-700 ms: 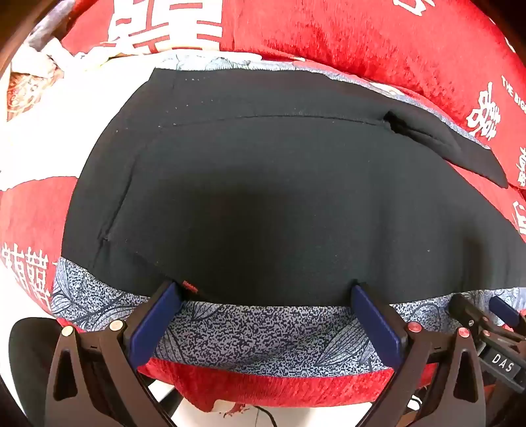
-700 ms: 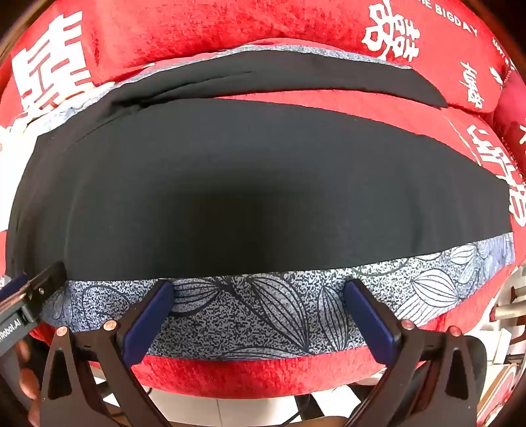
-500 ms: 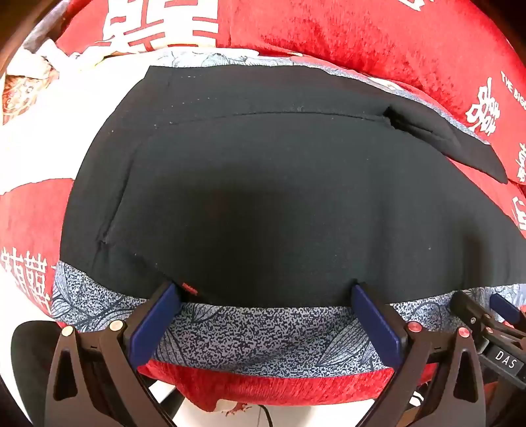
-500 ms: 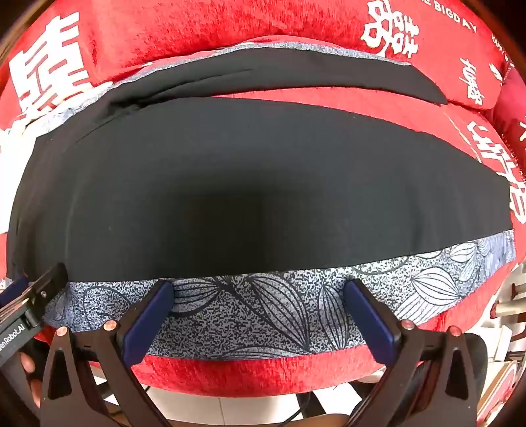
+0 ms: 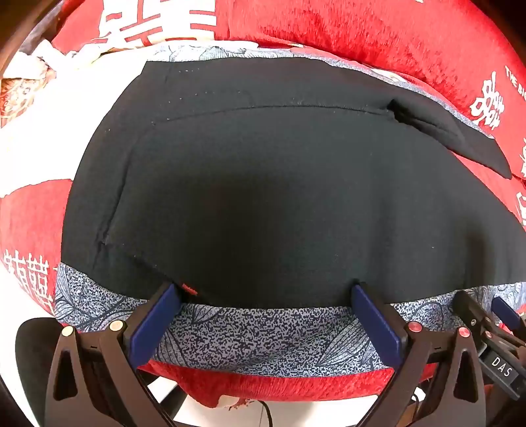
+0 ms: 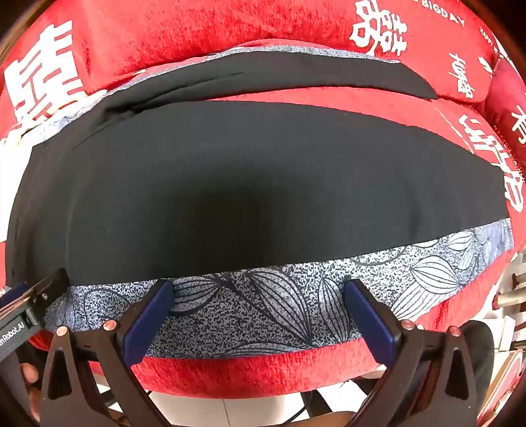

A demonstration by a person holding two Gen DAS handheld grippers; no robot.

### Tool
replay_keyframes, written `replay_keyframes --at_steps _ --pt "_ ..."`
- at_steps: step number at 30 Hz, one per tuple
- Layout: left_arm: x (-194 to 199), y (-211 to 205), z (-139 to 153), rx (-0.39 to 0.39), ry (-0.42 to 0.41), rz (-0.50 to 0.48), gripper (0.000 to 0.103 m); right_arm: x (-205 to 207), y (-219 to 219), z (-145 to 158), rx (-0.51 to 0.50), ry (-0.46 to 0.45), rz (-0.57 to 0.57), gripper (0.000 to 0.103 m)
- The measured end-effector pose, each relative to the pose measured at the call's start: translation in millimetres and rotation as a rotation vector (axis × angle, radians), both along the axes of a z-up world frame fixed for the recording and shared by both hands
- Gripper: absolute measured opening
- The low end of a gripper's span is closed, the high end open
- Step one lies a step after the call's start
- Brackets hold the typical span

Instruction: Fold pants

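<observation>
Black pants point(image 5: 263, 197) lie flat on a red sofa seat, waist end at the left and legs running right point(image 6: 246, 184). One leg lies apart at the back point(image 6: 296, 78). My left gripper point(image 5: 263, 292) is open, its blue fingertips right at the near hem by a small red tag point(image 5: 189, 288). My right gripper point(image 6: 259, 289) is open and empty, its tips on the patterned band just short of the pants' near edge. Each gripper shows at the edge of the other's view.
A grey-blue leaf-patterned band point(image 6: 263, 305) runs along the seat's front edge. Red cushions with white characters point(image 6: 230, 26) stand behind the pants. White cloth point(image 5: 39, 108) lies at the far left. The floor point(image 6: 230, 410) shows below the seat.
Both grippers have edged slightly forward toward the pants' near edge. The pants have not moved.
</observation>
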State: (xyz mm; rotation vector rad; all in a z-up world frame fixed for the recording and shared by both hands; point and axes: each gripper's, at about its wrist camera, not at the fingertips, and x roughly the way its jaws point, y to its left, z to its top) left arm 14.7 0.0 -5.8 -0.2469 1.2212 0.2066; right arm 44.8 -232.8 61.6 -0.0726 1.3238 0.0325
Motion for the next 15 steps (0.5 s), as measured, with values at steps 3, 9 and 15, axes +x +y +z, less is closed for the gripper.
replay_keyframes --at_steps 3,9,15 --pt "4 -1 -1 -0.001 0.011 -0.001 0.103 14 -3 0 0.003 0.026 0.002 0.103" --pt "10 -8 -2 0.006 0.031 0.006 0.103 15 -2 -4 0.003 0.043 0.009 0.103" --pt "10 -10 -4 0.002 0.037 0.006 0.103 16 -7 -9 0.009 0.042 0.01 0.103"
